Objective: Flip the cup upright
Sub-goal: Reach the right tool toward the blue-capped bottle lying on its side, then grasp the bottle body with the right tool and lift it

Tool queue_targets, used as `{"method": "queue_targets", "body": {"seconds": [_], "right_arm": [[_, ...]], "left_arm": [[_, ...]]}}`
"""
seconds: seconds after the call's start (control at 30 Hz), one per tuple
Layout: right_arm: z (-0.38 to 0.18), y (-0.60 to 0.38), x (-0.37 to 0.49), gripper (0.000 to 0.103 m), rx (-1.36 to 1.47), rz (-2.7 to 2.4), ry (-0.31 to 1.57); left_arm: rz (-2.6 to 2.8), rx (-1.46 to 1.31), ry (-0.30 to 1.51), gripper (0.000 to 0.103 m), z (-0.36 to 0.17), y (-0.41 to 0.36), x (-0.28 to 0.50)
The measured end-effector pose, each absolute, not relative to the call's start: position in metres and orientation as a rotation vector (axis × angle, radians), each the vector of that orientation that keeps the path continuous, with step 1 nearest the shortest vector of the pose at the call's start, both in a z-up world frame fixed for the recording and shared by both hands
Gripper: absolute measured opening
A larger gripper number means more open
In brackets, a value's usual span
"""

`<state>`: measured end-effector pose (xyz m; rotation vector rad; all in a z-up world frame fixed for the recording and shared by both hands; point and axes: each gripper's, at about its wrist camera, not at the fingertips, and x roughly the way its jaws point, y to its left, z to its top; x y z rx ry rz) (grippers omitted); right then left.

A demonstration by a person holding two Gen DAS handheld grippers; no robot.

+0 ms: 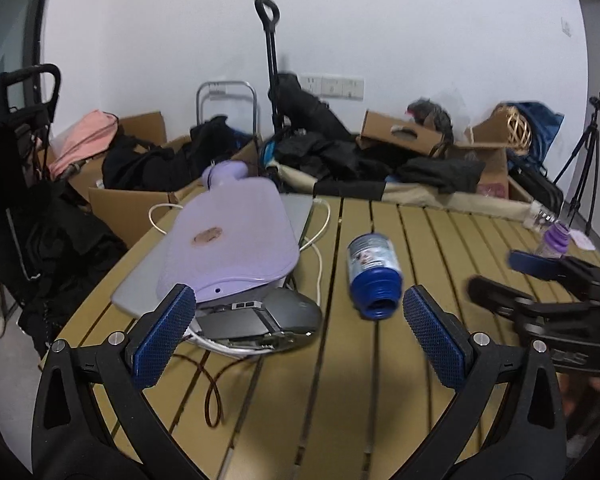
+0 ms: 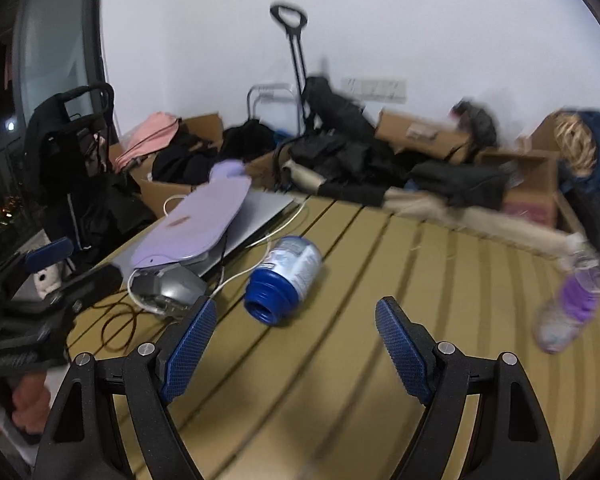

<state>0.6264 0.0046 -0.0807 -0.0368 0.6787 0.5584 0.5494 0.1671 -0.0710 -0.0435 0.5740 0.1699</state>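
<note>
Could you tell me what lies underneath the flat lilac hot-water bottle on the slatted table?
The lilac hot-water bottle rests on a closed silver laptop and a grey device with white cable; whatever else it covers is hidden.

Cup (image 1: 374, 276) on table (image 1: 440, 240), right of laptop (image 1: 296, 210).

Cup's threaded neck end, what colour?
Dark blue; the cup body carries a pale printed label. Left wrist view shows it best.
</note>
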Motion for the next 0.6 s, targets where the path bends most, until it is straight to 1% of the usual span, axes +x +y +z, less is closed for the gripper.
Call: {"method": "queue_targets", "body": {"seconds": [0.17,0.27,0.3,0.33,0.43,0.6], "right_arm": [[-0.122,0.045,0.693,0.086,0.027,0.586,0.802],[-0.143,0.065,0.719,0.086,0.040,0.577,0.860],[-0.148,0.067,0.723,0.083,0.036,0.560,0.865],[-0.151,0.065,0.727,0.073,0.056,0.552,0.869],[-0.151,0.049,0.728,0.072,0.087,0.578,0.879],[-0.140,-0.005,0.706,0.072,-0.025,0.647,0.852]], "left_arm": [[0.163,-0.031,0.603,0.103,-0.077,0.181,0.581],[0.151,-0.017,0.608,0.103,-0.079,0.182,0.603],[0.152,-0.011,0.616,0.103,-0.080,0.181,0.610],[0.163,-0.003,0.637,0.103,-0.082,0.180,0.617],[0.145,-0.001,0.681,0.103,-0.084,0.171,0.631],[0.022,-0.060,0.706,0.103,-0.083,0.135,0.648]]}}
